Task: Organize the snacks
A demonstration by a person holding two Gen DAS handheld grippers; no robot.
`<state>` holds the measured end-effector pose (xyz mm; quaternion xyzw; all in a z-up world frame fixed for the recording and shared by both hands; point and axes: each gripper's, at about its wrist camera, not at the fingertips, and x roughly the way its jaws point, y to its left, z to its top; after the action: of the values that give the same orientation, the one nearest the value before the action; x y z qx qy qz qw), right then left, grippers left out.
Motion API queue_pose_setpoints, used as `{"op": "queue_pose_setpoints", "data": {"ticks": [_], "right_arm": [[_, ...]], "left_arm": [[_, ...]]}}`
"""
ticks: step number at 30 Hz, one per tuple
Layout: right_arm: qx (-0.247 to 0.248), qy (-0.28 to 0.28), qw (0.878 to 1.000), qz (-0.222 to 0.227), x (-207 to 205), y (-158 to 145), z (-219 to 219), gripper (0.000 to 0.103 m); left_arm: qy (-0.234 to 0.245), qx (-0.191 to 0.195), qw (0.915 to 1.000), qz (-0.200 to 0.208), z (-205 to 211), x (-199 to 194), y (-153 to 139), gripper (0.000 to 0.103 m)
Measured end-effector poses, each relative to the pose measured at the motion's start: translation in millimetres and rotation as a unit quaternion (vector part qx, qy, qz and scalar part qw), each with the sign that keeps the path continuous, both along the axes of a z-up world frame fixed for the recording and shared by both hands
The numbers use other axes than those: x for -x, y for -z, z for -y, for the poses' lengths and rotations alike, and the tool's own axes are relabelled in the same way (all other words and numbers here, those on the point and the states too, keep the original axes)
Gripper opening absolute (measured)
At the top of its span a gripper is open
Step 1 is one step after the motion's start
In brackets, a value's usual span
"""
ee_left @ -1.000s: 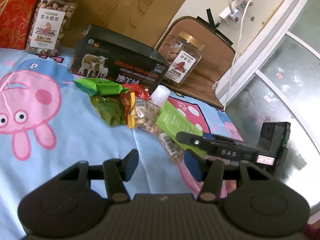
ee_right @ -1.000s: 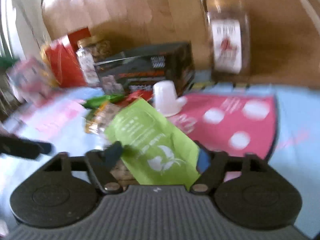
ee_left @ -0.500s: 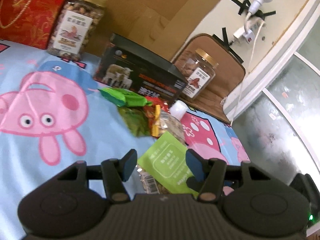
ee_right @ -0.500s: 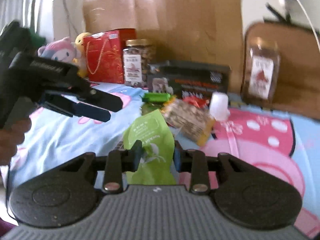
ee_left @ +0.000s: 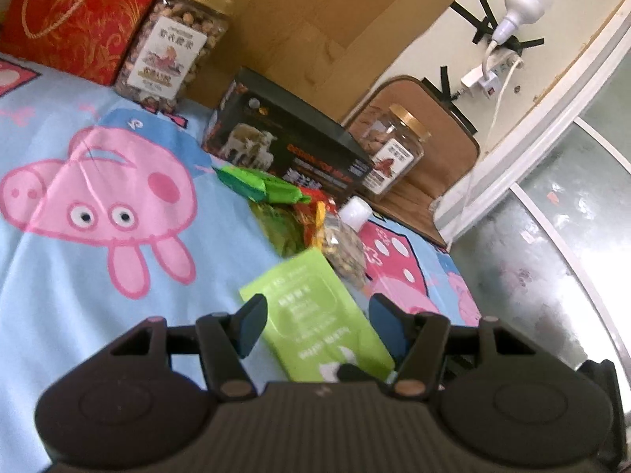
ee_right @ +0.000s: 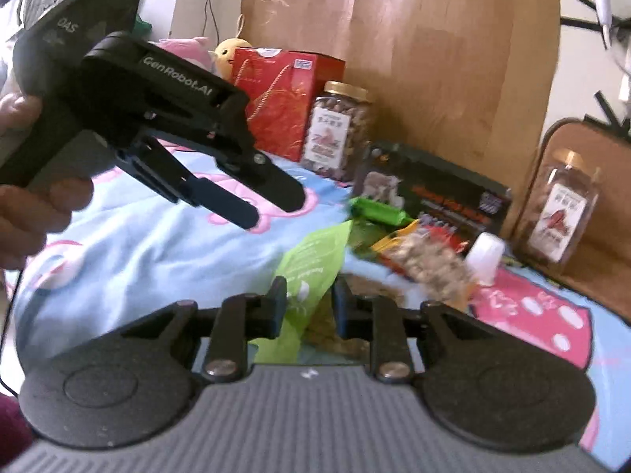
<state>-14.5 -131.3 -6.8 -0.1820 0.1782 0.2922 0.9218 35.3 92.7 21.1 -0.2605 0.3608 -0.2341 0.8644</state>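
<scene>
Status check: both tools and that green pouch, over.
Right tool closing on green pouch, pouch between its fingers. Left tool opening, empty, pouch below it. Snack pile ahead, path clear.

Green pouch (ee_left: 315, 315) between opening left gripper (ee_left: 315, 321) jaws; behind: snack packets (ee_left: 311, 220), black box (ee_left: 288, 146), 2 nut jars (ee_left: 173, 47).

**Colours on the bed**

Light-blue sheet (ee_left: 79, 307) printed with pink cartoon pigs. Lime-green pouch (ee_left: 315, 315) with white lettering. Red gift bag (ee_left: 79, 12) patterned in gold. Gold-lidded clear jars (ee_left: 173, 47). Black box (ee_left: 284, 146) with orange print. White cup (ee_right: 487, 256).
</scene>
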Motion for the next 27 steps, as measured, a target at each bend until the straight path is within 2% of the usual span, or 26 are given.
{"op": "queue_pose_setpoints", "data": {"ticks": [3,6,9,10,12,13,14,15,17,20,22,23,25,27], "right_arm": [[0.009,-0.016,1.0,-0.002,1.9,1.2,-10.2,0.03],[-0.005,-0.036,0.999,-0.035,0.5,4.2,-16.3,0.03],[0.002,-0.035,0.998,-0.056,-3.5,10.9,-24.4,0.024],[0.015,-0.036,0.998,-0.044,0.1,13.0,-28.8,0.023],[0.035,-0.047,0.998,-0.02,7.9,14.2,-34.9,0.023],[0.036,-0.053,0.998,-0.017,6.6,12.7,-33.9,0.025],[0.032,-0.055,0.998,-0.017,6.7,10.6,-32.5,0.027],[0.025,-0.053,0.998,-0.021,8.0,9.6,-31.2,0.029],[0.003,-0.046,0.998,-0.045,2.9,5.3,-23.5,0.047],[-0.036,-0.045,0.994,-0.088,-1.3,10.4,-15.5,0.051],[-0.039,-0.051,0.994,-0.09,-0.3,10.1,-15.8,0.048],[-0.037,-0.049,0.995,-0.08,2.5,8.8,-17.7,0.038],[-0.025,-0.042,0.998,-0.034,6.0,6.6,-18.7,0.031],[-0.023,-0.036,0.999,0.005,5.0,-0.9,-19.4,0.03]], "left_arm": [[0.007,-0.008,0.9999,0.004,3.7,5.0,0.7,0.065],[0.005,-0.022,0.9997,-0.005,5.0,7.2,3.0,0.069],[0.005,-0.03,0.9993,-0.02,6.9,7.3,8.1,0.068],[0.002,-0.038,0.999,-0.025,7.7,7.1,9.9,0.066],[-0.003,-0.052,0.9979,-0.038,8.3,5.1,14.7,0.04],[-0.003,-0.051,0.9977,-0.045,6.8,4.0,17.6,0.036],[-0.007,-0.05,0.9974,-0.051,3.8,3.2,20.4,0.024],[-0.007,-0.046,0.9974,-0.055,1.0,2.4,22.8,0.023],[-0.01,-0.027,0.9978,-0.06,-6.0,2.5,28.2,0.022],[-0.01,-0.001,0.9982,-0.059,-12.1,4.9,31.8,0.019],[-0.006,0.033,0.9976,-0.06,-17.5,4.1,31.8,0.018],[-0.007,0.048,0.9971,-0.058,-20.6,2.7,28.8,0.018],[-0.003,0.055,0.9975,-0.044,-21.5,-2.7,17.2,0.018],[0.002,0.055,0.9981,-0.026,-18.7,-11.1,1.8,0.018]]}}
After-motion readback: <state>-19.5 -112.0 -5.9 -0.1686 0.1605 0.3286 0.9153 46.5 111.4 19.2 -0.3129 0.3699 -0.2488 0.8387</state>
